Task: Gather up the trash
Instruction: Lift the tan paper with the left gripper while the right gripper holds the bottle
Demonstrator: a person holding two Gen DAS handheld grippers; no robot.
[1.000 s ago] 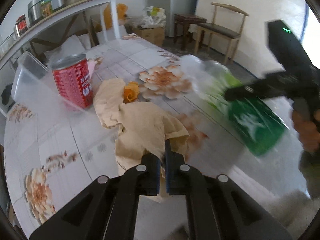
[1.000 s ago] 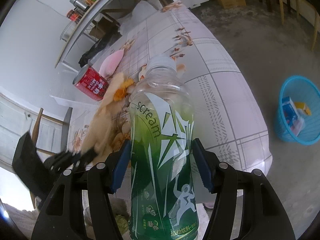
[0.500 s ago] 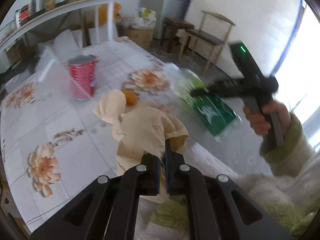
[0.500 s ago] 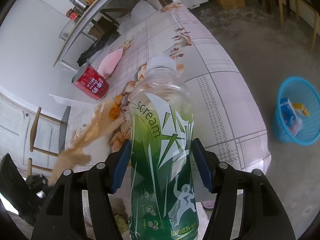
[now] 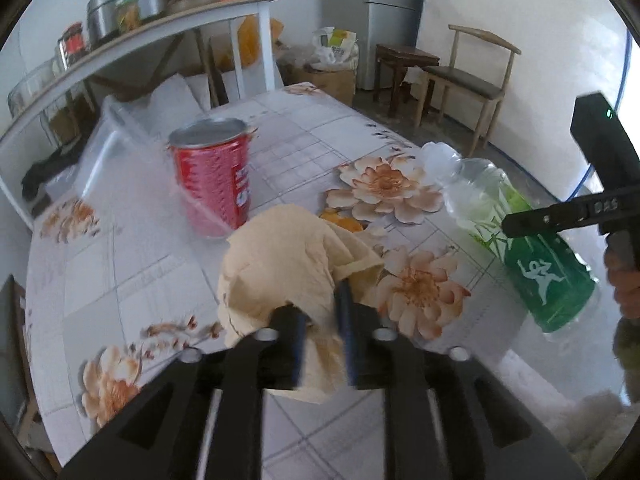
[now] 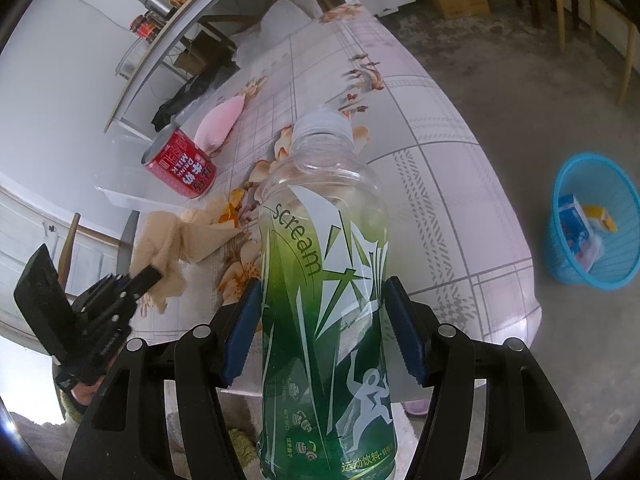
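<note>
Two pieces of trash are getting carried: my right gripper (image 6: 324, 332) is squeezing the light, slippery bottle (image 6: 326, 280) mid-frame around its middle, and my left gripper (image 5: 322, 334) is pinching the soft, floppy paper (image 5: 288, 276) low in the frame.

Both hand-held grippers (image 5: 322, 330) (image 6: 324, 332) clamped, loaded.

Beyond the flower-patterned table (image 5: 280, 128) stands a wooden chair with a dark seat (image 5: 466, 76). Behind the table, a white shelf (image 5: 160, 36) carries a round metal tin (image 5: 126, 6) and jars.
</note>
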